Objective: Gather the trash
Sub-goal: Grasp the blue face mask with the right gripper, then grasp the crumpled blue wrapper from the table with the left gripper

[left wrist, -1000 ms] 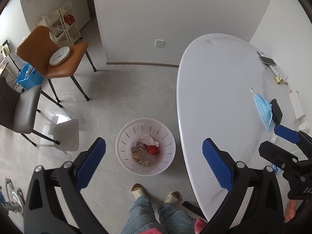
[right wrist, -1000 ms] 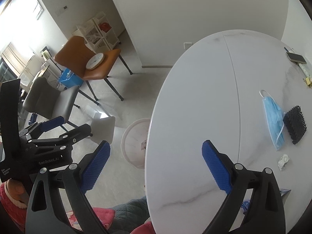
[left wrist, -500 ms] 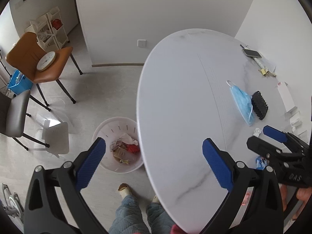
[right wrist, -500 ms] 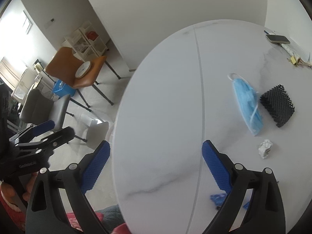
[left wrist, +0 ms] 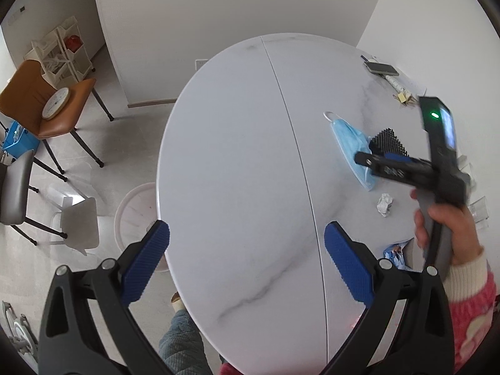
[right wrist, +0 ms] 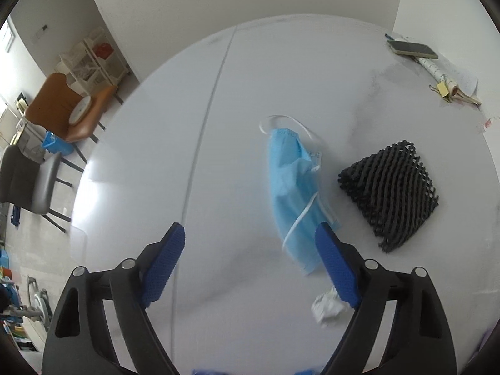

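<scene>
My right gripper (right wrist: pixel 247 265) hangs over the white table (right wrist: pixel 187 143) with its jaws spread wide and nothing between them. The blue face mask (right wrist: pixel 293 193) lies flat on the table, ahead of the fingers and offset to the right. Its near end sits just beside my right fingertip (right wrist: pixel 336 265) and not inside the gap. The long axis of the mask runs near to far, roughly parallel to my fingers, with the ear loop at the far end.

Right of the mask, apart from it, lies the black foam net (right wrist: pixel 390 193). A crumpled white paper ball (right wrist: pixel 326 307) rests near the mask's near end, partly hidden behind my right finger. A blue wrapper (left wrist: pixel 395 251) lies nearer still, at the table's near right side.

My left gripper (left wrist: pixel 247 262) is also wide open and empty. It hovers over the bare near part of the table, well apart from every piece of trash. The white trash bin (left wrist: pixel 134 206) stands on the floor to the left, partly hidden by the table edge.

The right gripper is clearly the nearer one to the mask. Judgement: to take the mask, I must shift the right gripper rightward until the mask's near end sits between the pads. Because the mask lies parallel to the fingers, closing across its narrow width should bunch the fabric. The paper ball is close enough to be caught or pushed by mistake.
</scene>
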Available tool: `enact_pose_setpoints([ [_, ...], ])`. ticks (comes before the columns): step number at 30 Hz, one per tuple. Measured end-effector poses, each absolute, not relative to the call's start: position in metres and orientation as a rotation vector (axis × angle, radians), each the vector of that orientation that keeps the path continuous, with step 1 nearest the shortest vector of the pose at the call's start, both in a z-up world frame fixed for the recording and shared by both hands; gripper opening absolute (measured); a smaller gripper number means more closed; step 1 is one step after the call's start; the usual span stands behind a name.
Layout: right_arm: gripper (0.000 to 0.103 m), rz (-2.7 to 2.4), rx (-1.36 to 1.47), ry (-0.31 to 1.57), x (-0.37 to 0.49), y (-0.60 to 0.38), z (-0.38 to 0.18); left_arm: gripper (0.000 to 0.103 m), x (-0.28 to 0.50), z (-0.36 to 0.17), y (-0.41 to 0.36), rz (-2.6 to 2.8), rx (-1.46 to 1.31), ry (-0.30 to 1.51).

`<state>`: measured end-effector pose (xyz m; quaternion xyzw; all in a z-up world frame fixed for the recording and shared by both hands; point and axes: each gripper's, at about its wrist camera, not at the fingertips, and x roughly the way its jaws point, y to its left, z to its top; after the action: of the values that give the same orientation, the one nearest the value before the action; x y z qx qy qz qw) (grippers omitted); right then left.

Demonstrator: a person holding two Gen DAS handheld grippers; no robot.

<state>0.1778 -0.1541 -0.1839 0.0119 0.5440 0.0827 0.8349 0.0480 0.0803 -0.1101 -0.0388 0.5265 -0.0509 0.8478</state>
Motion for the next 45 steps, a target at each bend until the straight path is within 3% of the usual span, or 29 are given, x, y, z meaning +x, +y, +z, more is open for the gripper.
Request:
enact_pose_setpoints([
  [5, 0.068, 0.151, -0.036, 1.215, 0.206, -0.156, -0.224, 0.095, 0.043, -0.121, 0.062, -0.118, -0.057, 1.134],
  [7, 0.057, 0.142, -0.058, 1.233, 0.21, -0.155, -0.234, 0.095, 0.041, -0.127, 0.053, -0.139, -0.033, 1.145],
  [9, 0.026, 0.135, -0.076, 1.251, 0.209, -0.155, -0.243, 0.095, 0.04, -0.132, 0.044, -0.164, -0.021, 1.159],
  [12, 0.01, 0.158, -0.044, 1.248, 0.205, -0.158, -0.238, 0.095, 0.037, -0.142, 0.028, -0.221, -0.005, 1.18],
  [25, 0.009, 0.233, 0.045, 1.144, 0.136, -0.17, -0.172, 0.094, 0.02, -0.203, -0.069, -0.542, 0.167, 1.239],
  [38, 0.009, 0.227, 0.083, 1.14, 0.121, -0.2, -0.163, 0.041, 0.016, -0.248, -0.116, -0.671, 0.243, 1.315],
  [45, 0.009, 0.227, 0.102, 1.14, 0.119, -0.2, -0.163, 0.036, 0.019, -0.243, -0.115, -0.662, 0.232, 1.298],
])
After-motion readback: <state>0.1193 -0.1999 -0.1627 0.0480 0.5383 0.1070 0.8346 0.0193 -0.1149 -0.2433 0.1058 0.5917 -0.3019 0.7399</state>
